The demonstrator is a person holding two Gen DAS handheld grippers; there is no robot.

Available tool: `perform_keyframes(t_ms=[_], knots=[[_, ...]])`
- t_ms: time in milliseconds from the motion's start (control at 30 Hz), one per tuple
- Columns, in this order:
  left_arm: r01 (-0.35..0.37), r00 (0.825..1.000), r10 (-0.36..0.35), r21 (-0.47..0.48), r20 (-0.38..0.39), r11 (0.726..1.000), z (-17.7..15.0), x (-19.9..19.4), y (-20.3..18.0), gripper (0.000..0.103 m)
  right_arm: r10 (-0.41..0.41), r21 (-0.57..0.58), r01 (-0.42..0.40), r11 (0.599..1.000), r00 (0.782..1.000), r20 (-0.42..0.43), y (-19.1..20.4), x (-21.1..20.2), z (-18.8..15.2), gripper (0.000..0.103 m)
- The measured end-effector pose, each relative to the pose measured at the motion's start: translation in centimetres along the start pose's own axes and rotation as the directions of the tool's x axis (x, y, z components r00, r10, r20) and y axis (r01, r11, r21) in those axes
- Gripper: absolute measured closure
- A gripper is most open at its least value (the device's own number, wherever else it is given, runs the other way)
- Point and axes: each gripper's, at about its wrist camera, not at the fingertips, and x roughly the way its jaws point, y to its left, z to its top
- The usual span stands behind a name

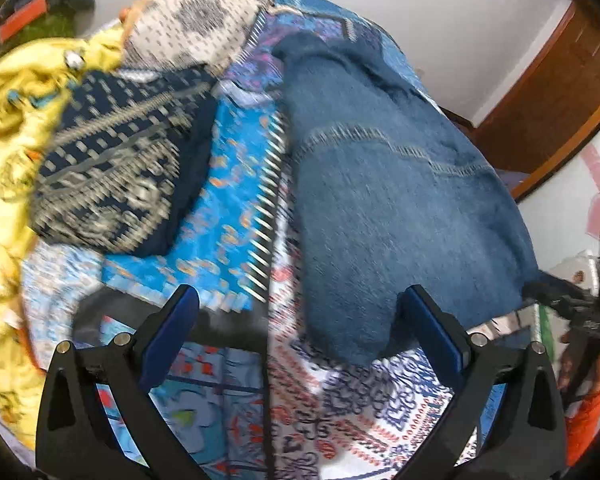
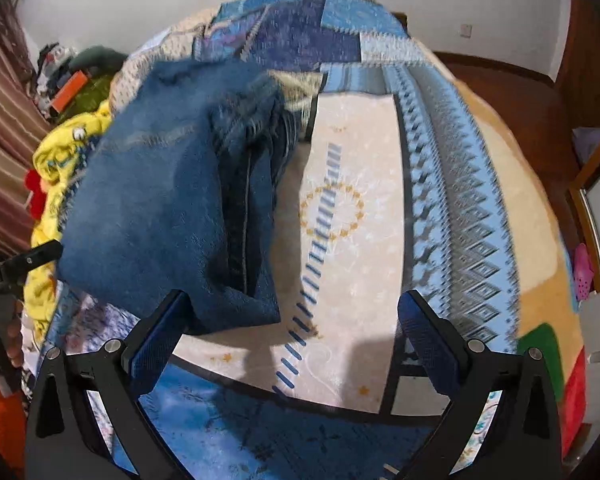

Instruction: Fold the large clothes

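A pair of blue jeans (image 1: 400,200) lies folded on the patterned bedspread (image 1: 228,200); in the right wrist view the jeans (image 2: 160,208) show as a doubled stack with a seam along the fold. My left gripper (image 1: 298,312) is open, its right finger at the jeans' near edge, holding nothing. My right gripper (image 2: 294,320) is open and empty, its left finger beside the jeans' near corner. The other gripper's black body shows at the right edge of the left view (image 1: 592,320) and at the left edge of the right view (image 2: 16,272).
A folded navy garment with a gold pattern (image 1: 120,160) lies left of the jeans. A heap of yellow cloth (image 1: 16,128) lies at the bed's left side, also in the right view (image 2: 60,152). A brown wooden door frame (image 1: 548,92) and white wall stand beyond the bed.
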Motion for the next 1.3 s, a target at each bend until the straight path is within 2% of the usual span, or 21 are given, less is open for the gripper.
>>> perform_keyframes(t_ms=[167, 233, 333, 433, 533, 633, 733, 933, 967, 1000, 1033, 1067, 1167, 1200, 1233, 1267, 1300], knots=[[-0.065, 0.996, 0.059, 0.083, 0.063, 0.994, 2.7, -2.0, -0.3, 0.001, 0.058, 0.001, -0.058, 0.998, 0.994, 0.093, 1.0, -2.5, 2.2, 0.0], [-0.063, 0.996, 0.056, 0.094, 0.076, 0.994, 4.0, -2.4, -0.5, 0.001, 0.061, -0.02, -0.058, 0.998, 0.99, 0.125, 1.8, -2.9, 3.1, 0.0], [-0.023, 0.996, 0.016, 0.079, 0.085, 0.997, 5.6, -2.5, -0.7, 0.001, 0.068, -0.04, -0.062, 0.997, 0.987, 0.148, 2.8, -2.6, 4.9, 0.0], [0.038, 0.997, -0.04, 0.037, 0.062, 0.999, 6.6, -1.0, -0.3, 0.001, 0.109, -0.036, -0.106, 0.994, 0.988, 0.109, 2.9, -0.5, 6.4, 0.0], [0.116, 0.993, -0.116, -0.028, 0.005, 0.993, 7.2, 1.5, 0.2, 0.001, 0.171, 0.011, -0.171, 0.985, 0.985, 0.011, 2.4, 2.9, 7.3, 0.0], [0.174, 0.981, -0.181, -0.09, -0.074, 0.981, 7.5, 4.6, 0.7, 0.001, 0.232, 0.079, -0.226, 0.971, 0.969, -0.083, 1.5, 6.1, 7.6, 0.0], [0.232, 0.952, -0.259, -0.171, -0.161, 0.958, 7.8, 8.1, 1.5, 0.001, 0.228, 0.118, -0.215, 0.969, 0.967, -0.111, 0.7, 7.8, 7.7, 0.0], [0.35, 0.896, -0.41, -0.301, -0.167, 0.887, 8.1, 11.6, 2.5, 0.001, 0.369, 0.17, -0.343, 0.924, 0.916, -0.157, -0.2, 10.2, 7.8, 0.0], [0.369, 0.883, -0.438, -0.326, -0.17, 0.87, 8.0, 12.3, 2.6, 0.001, 0.392, 0.181, -0.363, 0.914, 0.905, -0.167, -0.2, 10.6, 7.8, 0.003], [0.375, 0.88, -0.445, -0.334, -0.165, 0.865, 8.1, 12.6, 2.6, 0.001, 0.427, 0.199, -0.393, 0.898, 0.887, -0.174, -0.3, 11.1, 7.7, 0.011], [0.378, 0.879, -0.448, -0.332, -0.163, 0.864, 8.1, 12.6, 2.5, 0.001, 0.462, 0.22, -0.424, 0.879, 0.87, -0.171, -0.5, 11.5, 7.8, 0.013], [0.387, 0.878, -0.453, -0.326, -0.156, 0.862, 8.2, 12.7, 2.4, 0.001, 0.479, 0.232, -0.438, 0.869, 0.862, -0.165, -0.6, 11.7, 7.7, 0.015], [0.412, 0.866, -0.481, -0.346, -0.14, 0.843, 8.5, 13.0, 2.5, 0.001, 0.509, 0.254, -0.464, 0.849, 0.846, -0.156, -0.5, 11.7, 7.8, 0.032], [0.423, 0.86, -0.493, -0.359, -0.128, 0.832, 8.7, 13.2, 2.6, 0.005, 0.519, 0.269, -0.468, 0.842, 0.84, -0.161, -0.6, 11.7, 7.8, 0.038], [0.445, 0.852, -0.514, -0.377, -0.102, 0.812, 8.8, 13.1, 2.8, 0.022, 0.522, 0.276, -0.469, 0.839, 0.837, -0.164, -0.5, 11.6, 7.7, 0.041], [0.453, 0.849, -0.522, -0.396, -0.083, 0.799, 8.8, 13.2, 3.0, 0.023, 0.523, 0.277, -0.47, 0.838, 0.836, -0.165, -0.4, 11.3, 7.7, 0.047], [0.447, 0.854, -0.516, -0.406, -0.072, 0.797, 8.6, 13.1, 3.1, 0.025, 0.515, 0.272, -0.463, 0.843, 0.842, -0.162, -0.2, 10.9, 7.7, 0.053]])
